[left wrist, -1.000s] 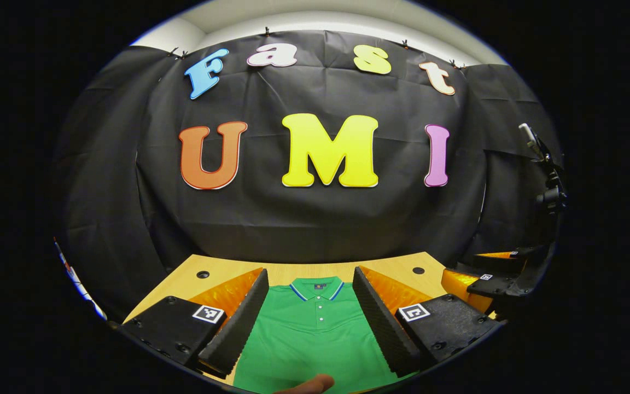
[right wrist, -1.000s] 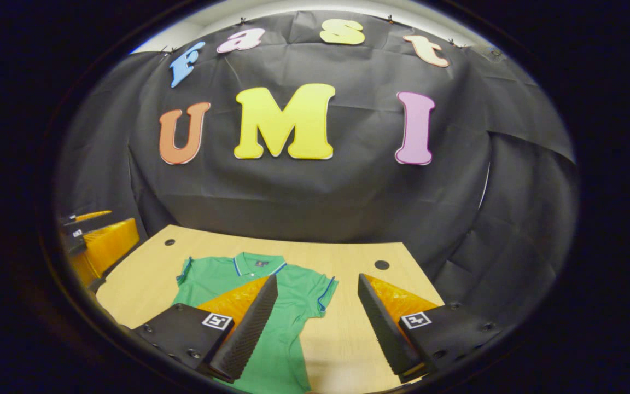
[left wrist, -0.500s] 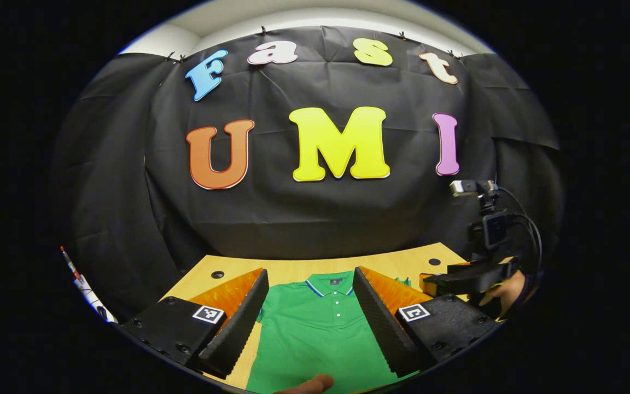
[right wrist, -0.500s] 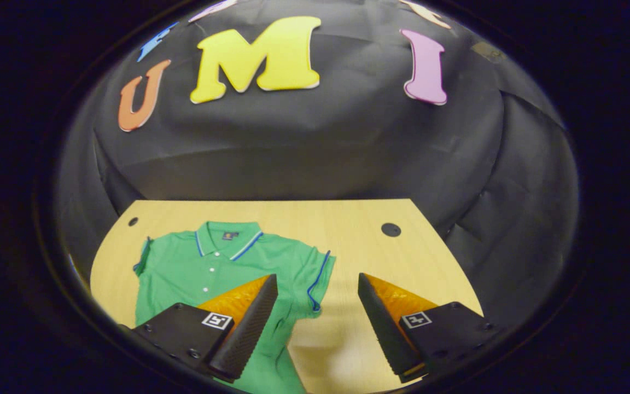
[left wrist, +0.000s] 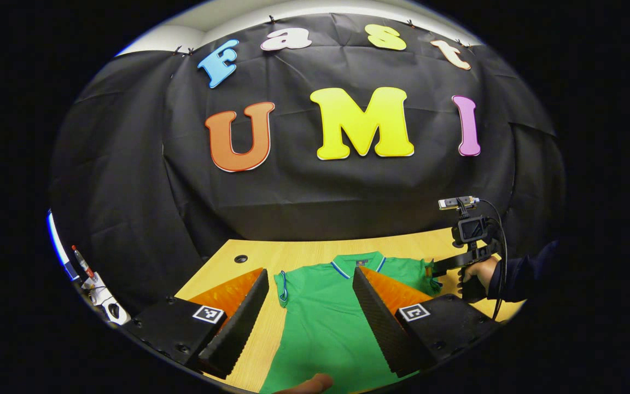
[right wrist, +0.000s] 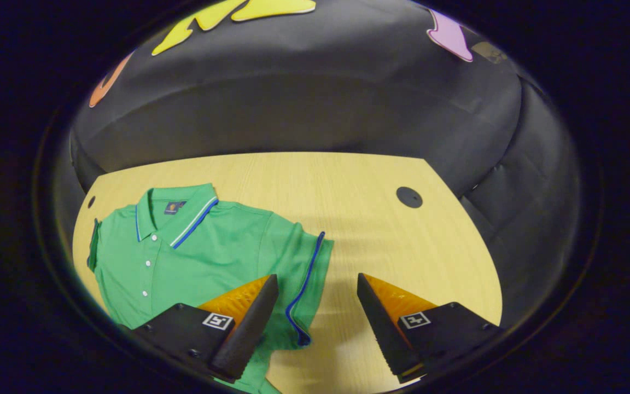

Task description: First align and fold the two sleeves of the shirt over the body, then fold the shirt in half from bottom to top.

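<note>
The table carries a green polo shirt laid flat, collar toward the black wall, buttons up. Both short sleeves lie spread out to the sides, not over the body — the one with the blue-edged cuff sits just ahead of the right gripper, and the other sleeve shows ahead of the left gripper.

Both tools have their 2 fingers spread wide with nothing between them; the cloth seen in each gap lies on the table below.

In the left gripper view, a hand holds the right tool beside the far sleeve.

With the sleeves out and the hem unfolded, I judge the sleeve-folding step to be the one in hand. The right tool looks aimed at the cuff; its fingers would need to drop to the table, straddle the sleeve edge, close on the fabric alone, then carry it across the chest. The thin knit may bunch or slip if caught too shallowly.
</note>
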